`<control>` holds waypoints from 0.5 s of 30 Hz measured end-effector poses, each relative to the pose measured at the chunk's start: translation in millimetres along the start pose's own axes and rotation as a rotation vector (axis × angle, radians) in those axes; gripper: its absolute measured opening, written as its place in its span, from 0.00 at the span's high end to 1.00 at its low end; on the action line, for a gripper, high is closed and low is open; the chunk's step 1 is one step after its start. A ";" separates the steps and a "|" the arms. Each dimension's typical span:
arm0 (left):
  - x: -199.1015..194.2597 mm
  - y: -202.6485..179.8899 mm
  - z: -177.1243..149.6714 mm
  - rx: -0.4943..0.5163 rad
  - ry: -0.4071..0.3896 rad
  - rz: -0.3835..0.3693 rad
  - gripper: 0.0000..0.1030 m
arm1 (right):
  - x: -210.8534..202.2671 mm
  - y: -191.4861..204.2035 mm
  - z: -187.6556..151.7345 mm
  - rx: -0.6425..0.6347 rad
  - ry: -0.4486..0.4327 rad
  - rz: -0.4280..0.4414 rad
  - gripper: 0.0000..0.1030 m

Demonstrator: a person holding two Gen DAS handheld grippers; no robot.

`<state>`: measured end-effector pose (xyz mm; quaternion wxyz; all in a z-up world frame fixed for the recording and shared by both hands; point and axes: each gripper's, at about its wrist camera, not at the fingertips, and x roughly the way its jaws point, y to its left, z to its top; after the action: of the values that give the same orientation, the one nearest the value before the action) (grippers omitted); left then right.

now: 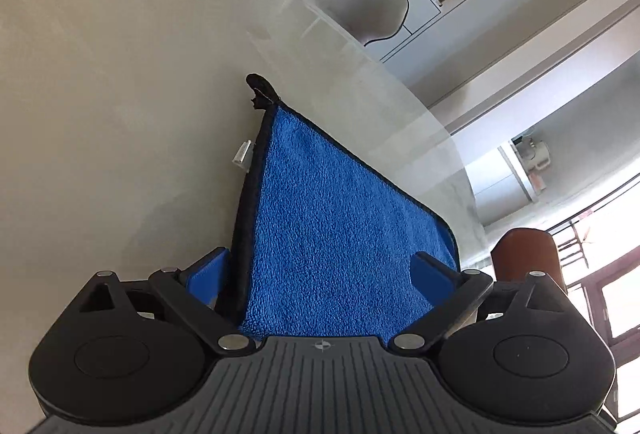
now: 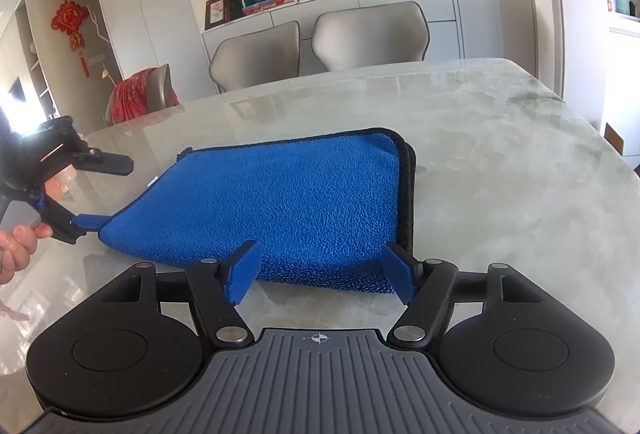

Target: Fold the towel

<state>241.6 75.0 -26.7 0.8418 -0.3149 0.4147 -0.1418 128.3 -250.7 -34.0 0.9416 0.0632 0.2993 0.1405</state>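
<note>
A blue towel [image 2: 288, 201] with black edging lies folded in layers on the pale marble table [image 2: 500, 137]. In the left wrist view the towel [image 1: 340, 218] runs between the wide-apart blue pads of my left gripper [image 1: 320, 274], with a black hanging loop [image 1: 260, 85] at its far corner. The left gripper also shows in the right wrist view [image 2: 90, 193] at the towel's left end, open. My right gripper [image 2: 320, 274] is open at the towel's near edge, its pads either side of that edge.
Two beige chairs [image 2: 320, 41] stand at the table's far side before a white sideboard [image 2: 360, 5] with a vase, clock and frames. A brown cylinder [image 1: 528, 258] shows to the right in the left wrist view. A small clear tag [image 1: 243, 153] lies beside the towel.
</note>
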 end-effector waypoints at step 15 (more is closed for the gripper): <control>9.3 -0.3 8.1 0.000 -0.019 -0.045 0.92 | 1.0 -0.6 -0.2 0.003 -0.004 0.002 0.33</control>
<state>253.7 73.5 -28.5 0.8423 -0.3254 0.3998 -0.1576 129.2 -251.0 -34.9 0.9420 0.0653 0.2976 0.1409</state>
